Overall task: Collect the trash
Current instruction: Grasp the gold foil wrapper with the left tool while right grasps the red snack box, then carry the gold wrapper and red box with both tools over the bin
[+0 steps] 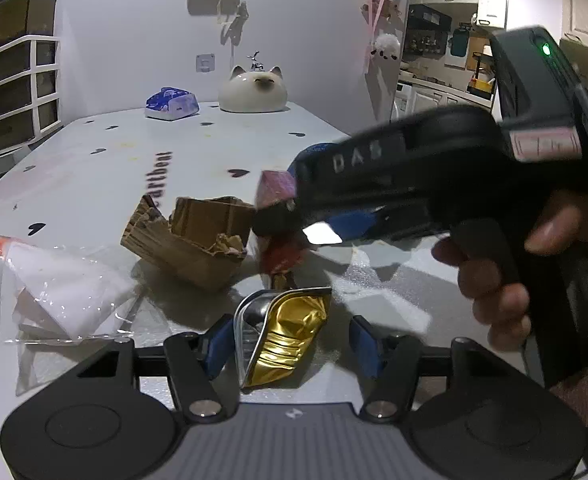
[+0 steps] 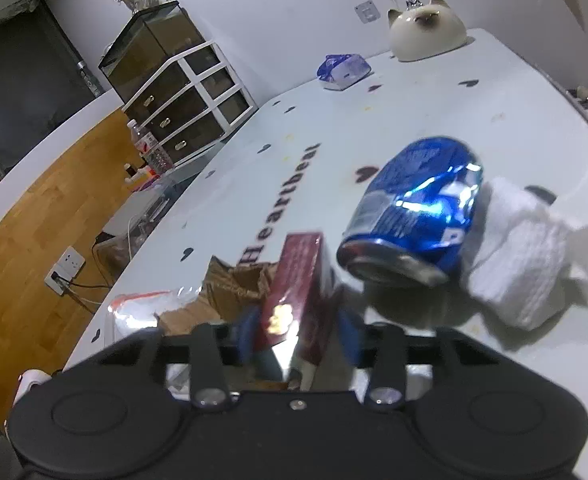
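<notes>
My left gripper sits low at the near table edge. A crumpled gold and silver wrapper lies between its blue fingers. The left pad is against the wrapper and a gap shows at the right pad, so it is open. My right gripper is shut on a dark red box, which stands tilted between its pads. In the left wrist view that gripper reaches in from the right, held by a hand. A crushed blue can lies just beyond the box, beside a white paper towel.
A torn cardboard box and a clear plastic bag lie left of the wrapper on the white table. A blue tissue pack and a cat-shaped ceramic stand at the far end. Dark drawers stand left.
</notes>
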